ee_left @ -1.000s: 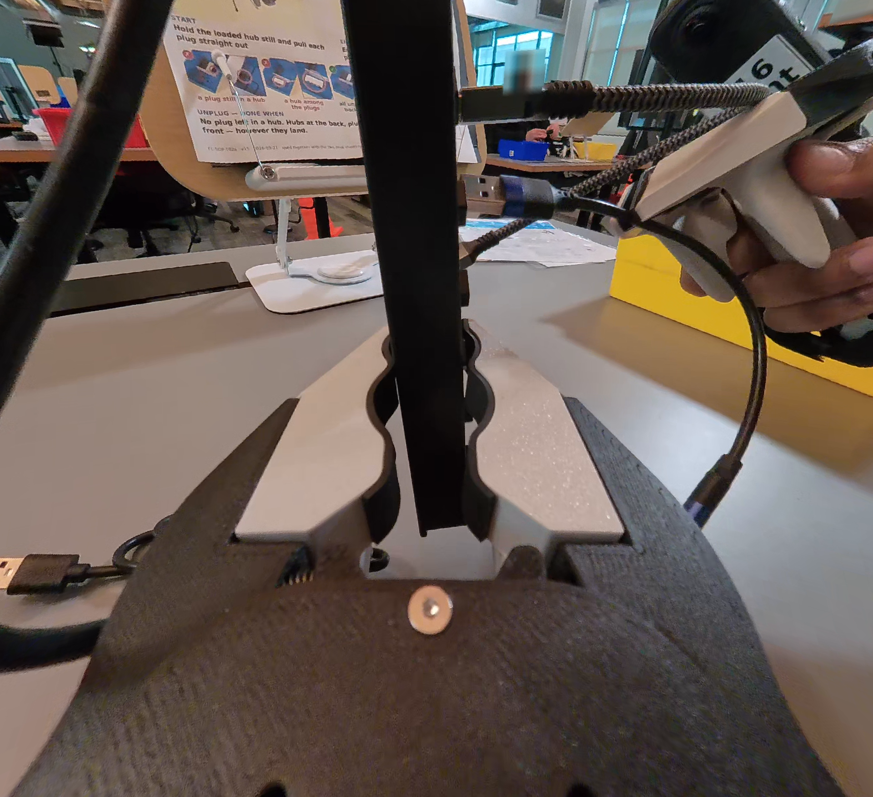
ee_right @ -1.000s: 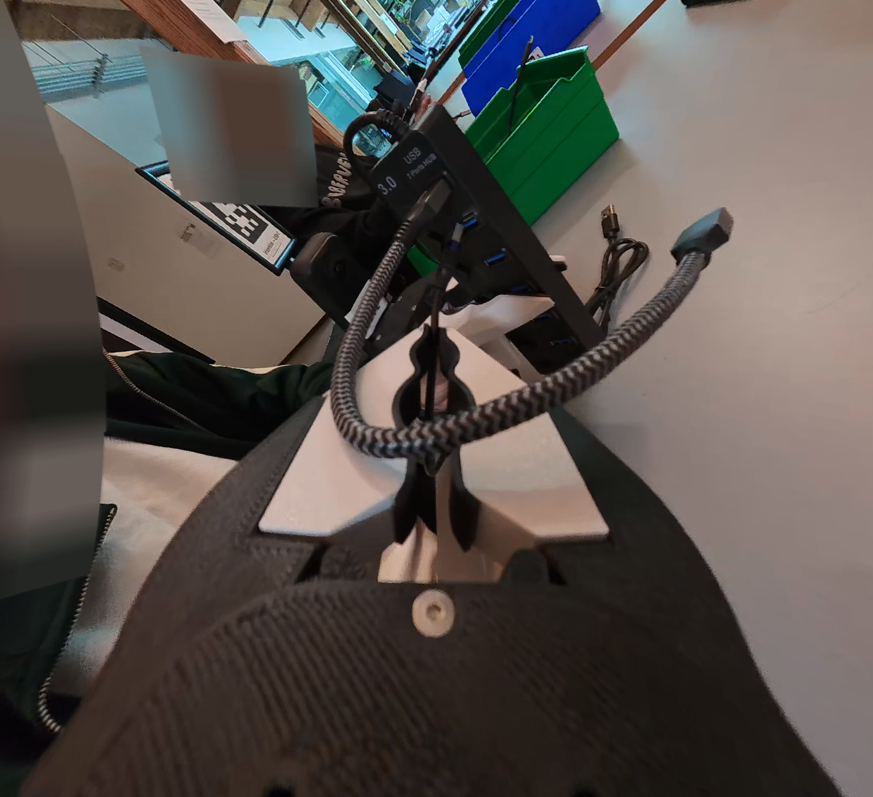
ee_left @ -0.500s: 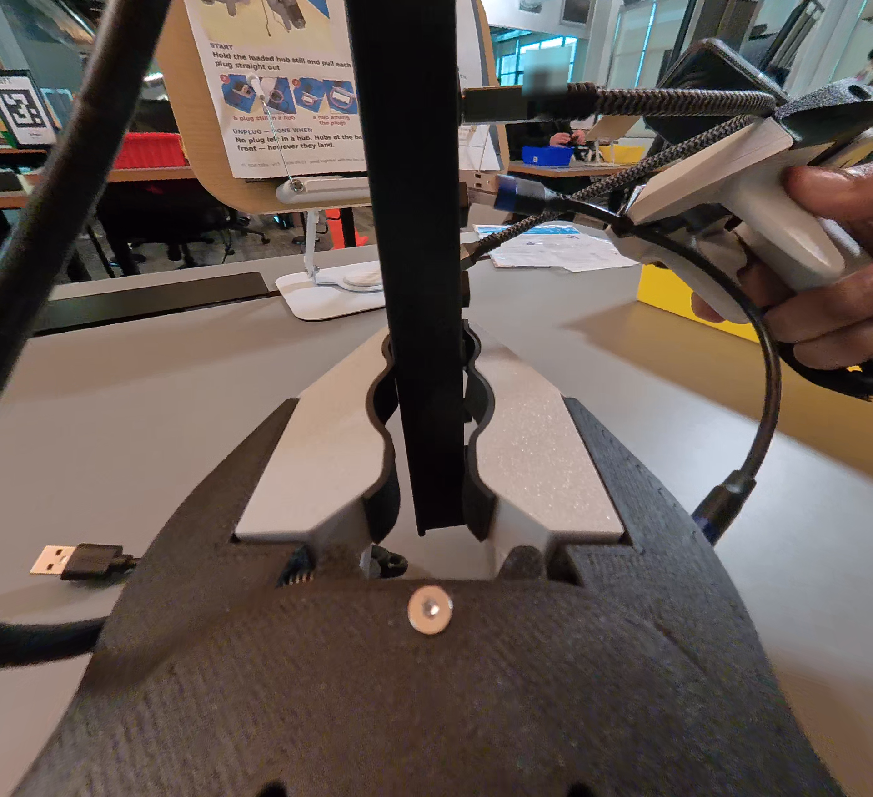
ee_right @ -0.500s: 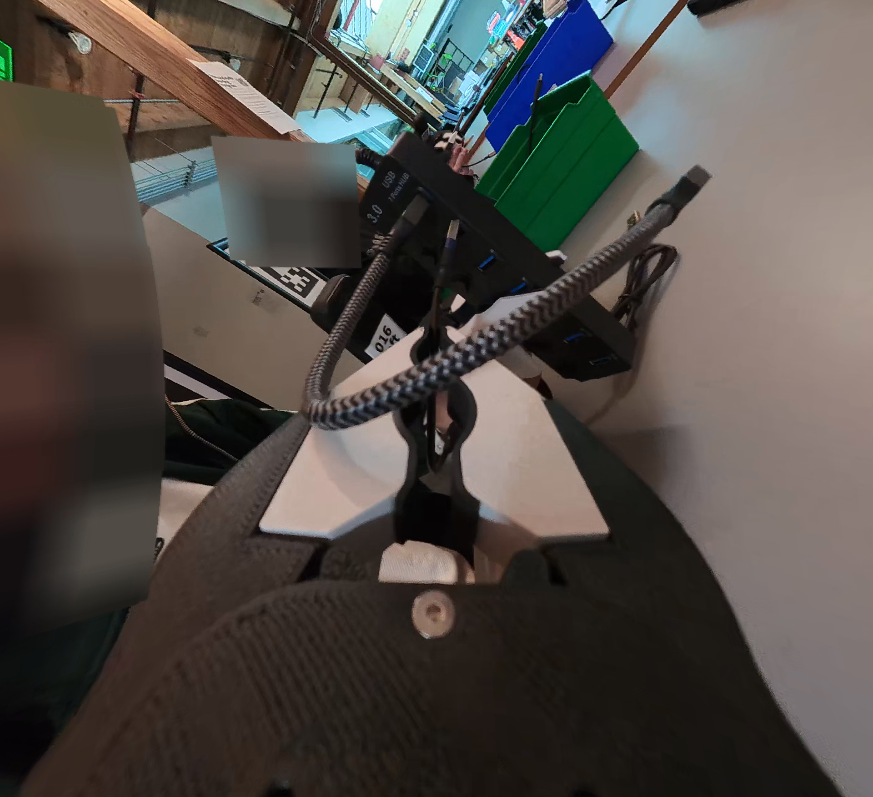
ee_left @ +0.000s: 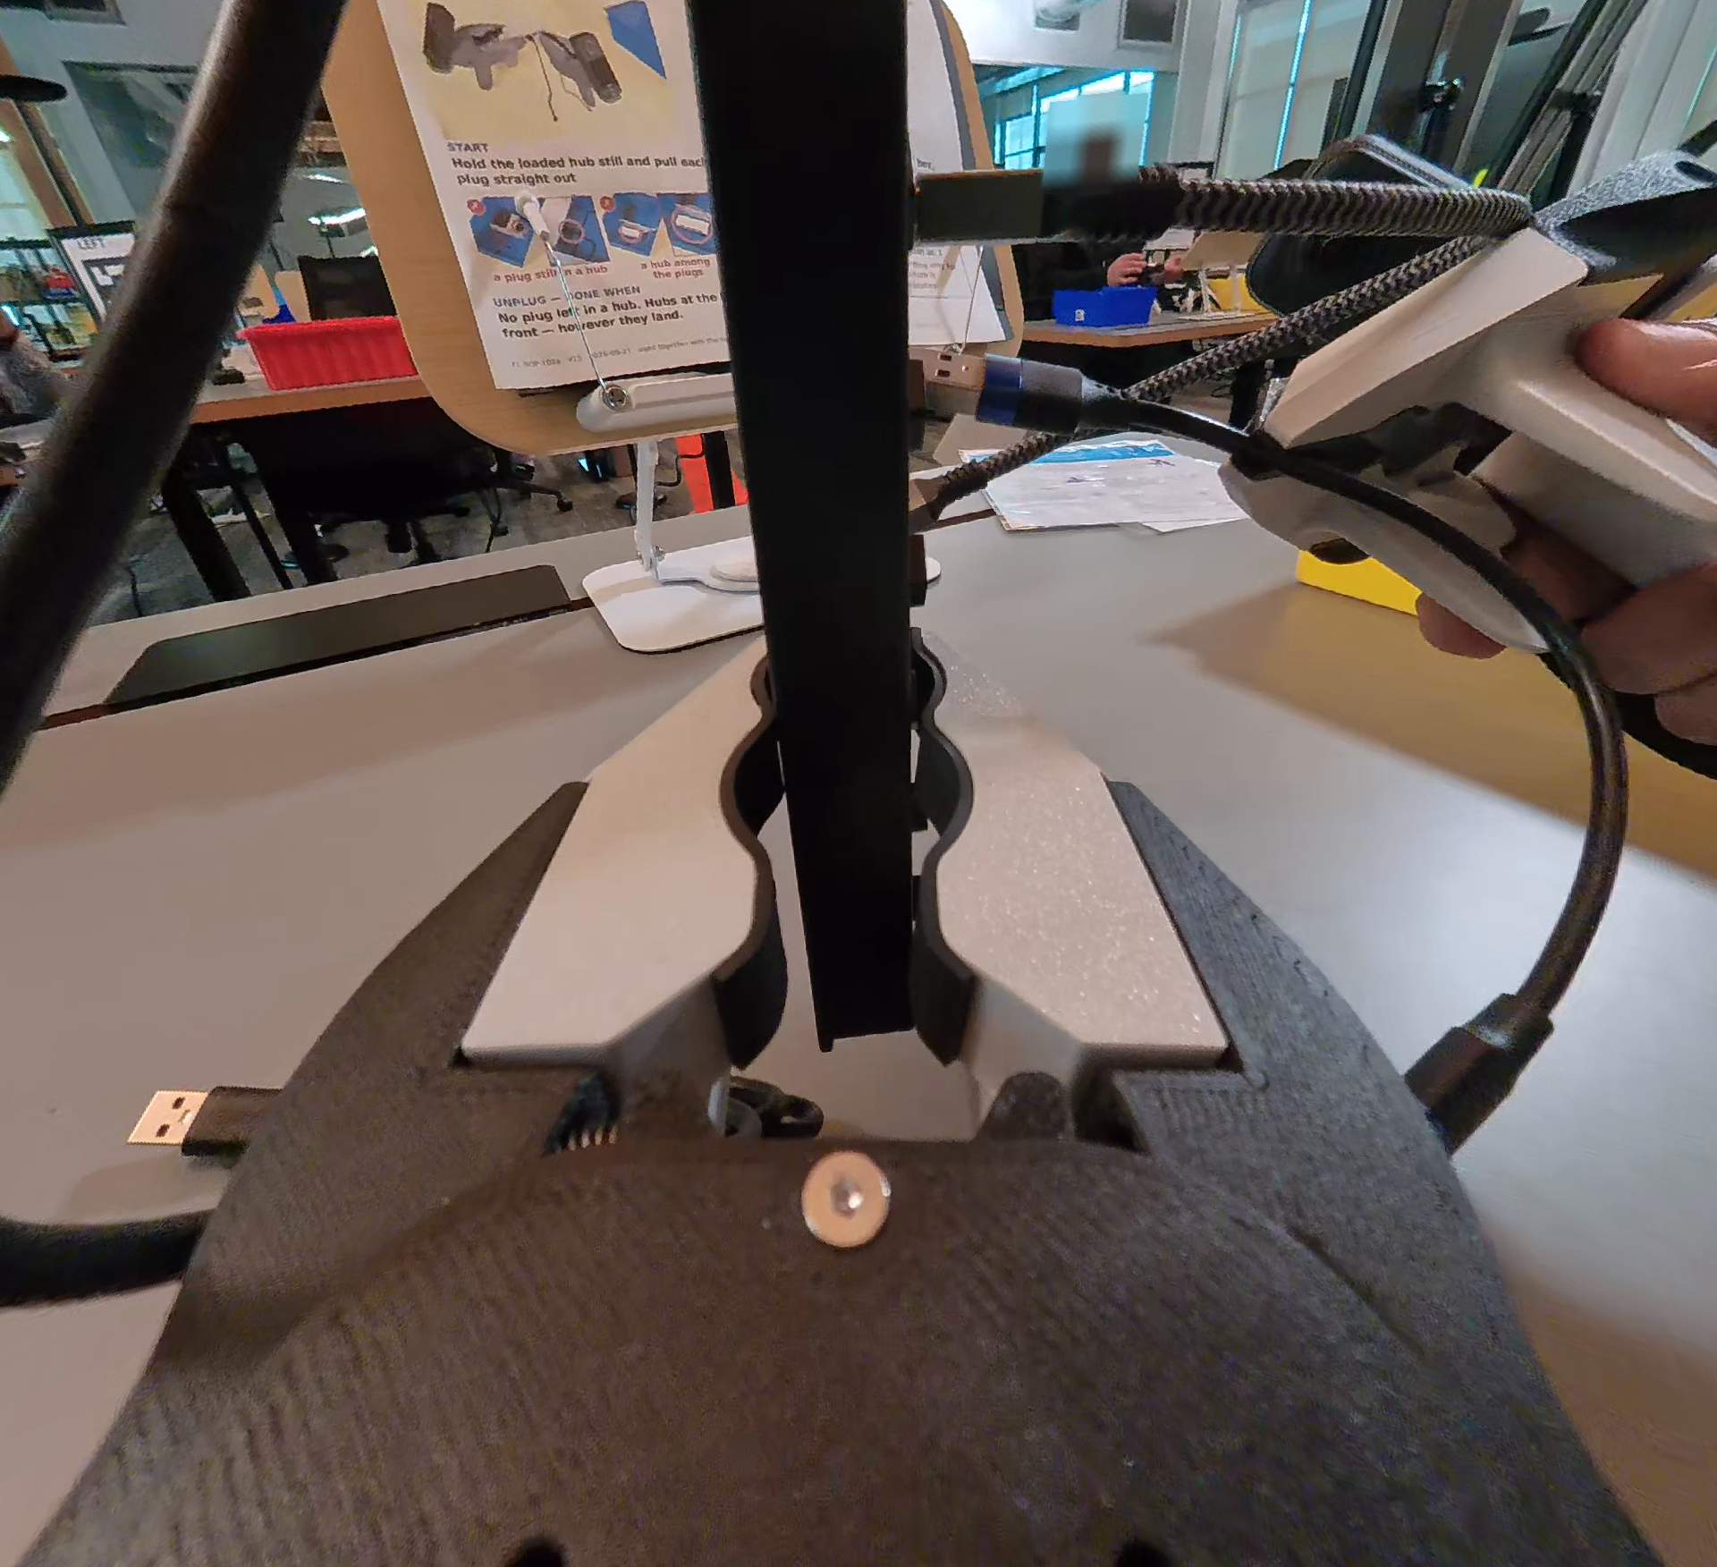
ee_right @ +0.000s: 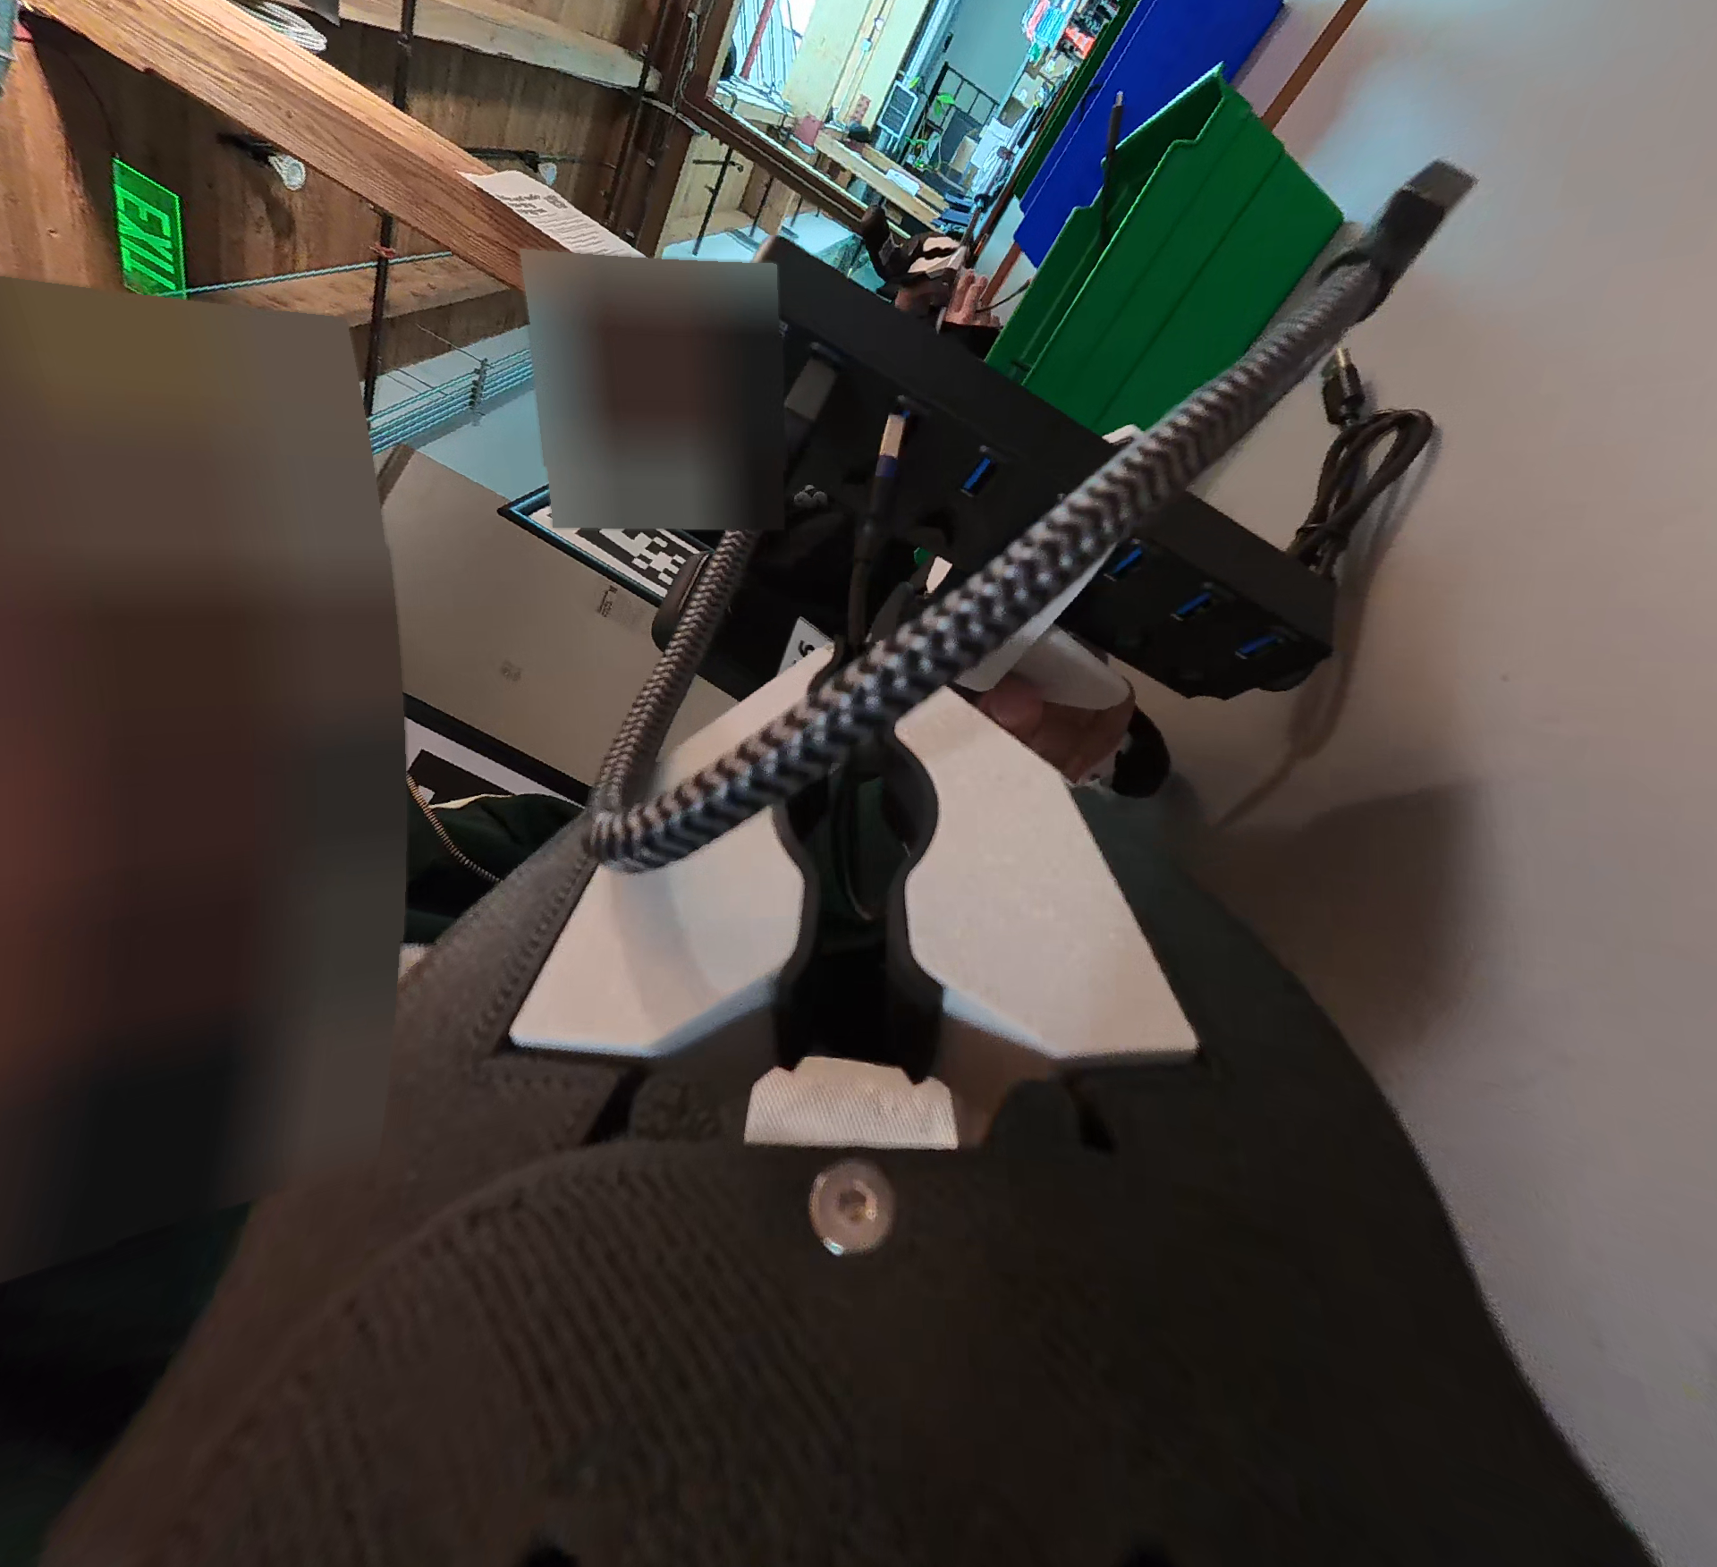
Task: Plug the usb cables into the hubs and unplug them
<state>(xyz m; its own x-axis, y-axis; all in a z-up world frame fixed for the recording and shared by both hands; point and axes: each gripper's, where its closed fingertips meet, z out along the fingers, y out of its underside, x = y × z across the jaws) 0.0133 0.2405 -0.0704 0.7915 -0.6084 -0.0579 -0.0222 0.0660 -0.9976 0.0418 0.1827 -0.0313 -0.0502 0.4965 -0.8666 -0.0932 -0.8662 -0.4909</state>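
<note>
Left gripper (ee_left: 841,779) jaws pinching black USB hub (ee_left: 799,407), holding it upright and edge-on above grey surface (ee_left: 372,825). Braided cable (ee_left: 1301,207) sitting plugged in hub's right face near top. Below it, blue-collared plug (ee_left: 1013,393) sitting just beside hub, partly out of port. Right gripper (ee_right: 850,779) jaws nearly pressed together, pinching thin black cable (ee_right: 864,584) of that plug. Braided cable lying across right gripper's fingers (ee_right: 1022,900). Loose USB plug (ee_left: 172,1118) lying on surface, near left.
</note>
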